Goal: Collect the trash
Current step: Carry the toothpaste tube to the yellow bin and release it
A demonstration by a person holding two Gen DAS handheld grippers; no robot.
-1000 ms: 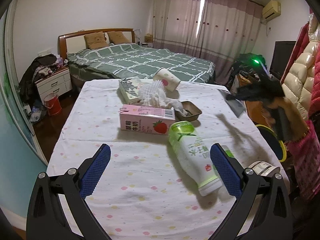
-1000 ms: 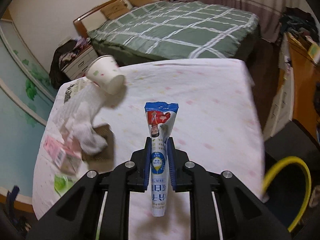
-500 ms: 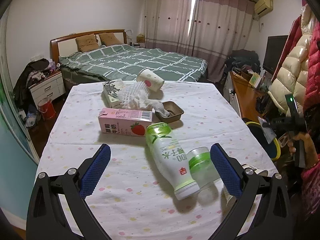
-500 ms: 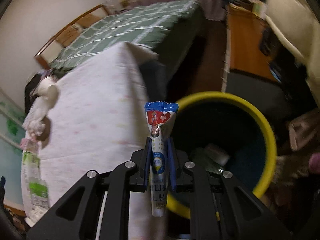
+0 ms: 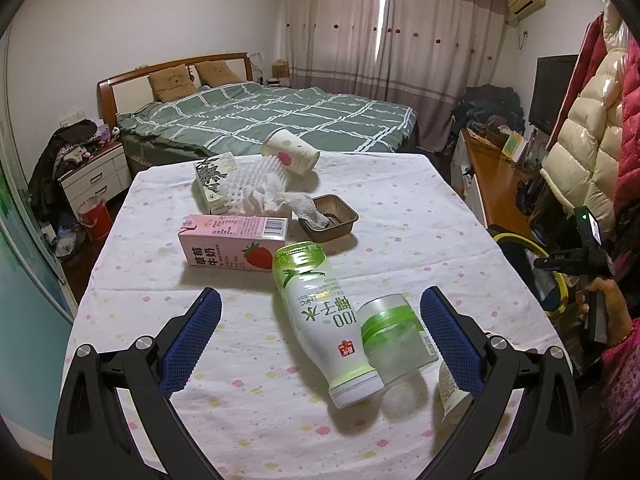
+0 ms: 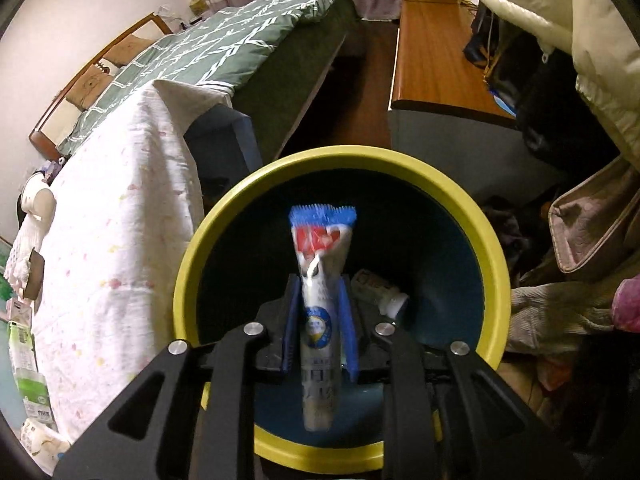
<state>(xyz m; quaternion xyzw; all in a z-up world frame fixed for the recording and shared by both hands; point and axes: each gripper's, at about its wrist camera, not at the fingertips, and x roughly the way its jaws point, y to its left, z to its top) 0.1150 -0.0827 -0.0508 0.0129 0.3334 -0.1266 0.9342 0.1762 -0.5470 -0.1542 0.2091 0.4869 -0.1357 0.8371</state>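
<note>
My right gripper (image 6: 318,320) over bin (image 6: 192,248), jaws opening, wrapper (image 6: 320,272) between them. My left gripper (image 5: 318,330) jaws apart, empty, bottle (image 5: 320,320) ahead on worktop (image 5: 400,208).

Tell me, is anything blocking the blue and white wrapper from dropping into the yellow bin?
Nothing visible is. The blue and white plastic wrapper hangs between the opening jaws of the right claw, right over the open mouth of the round yellow-rimmed bin. Only a white bottle lies at the bottom.

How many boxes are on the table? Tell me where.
2: the pink milk carton nearer the camera, the leaf-printed box behind it, toward the bed. Clutter could hide another.
</note>
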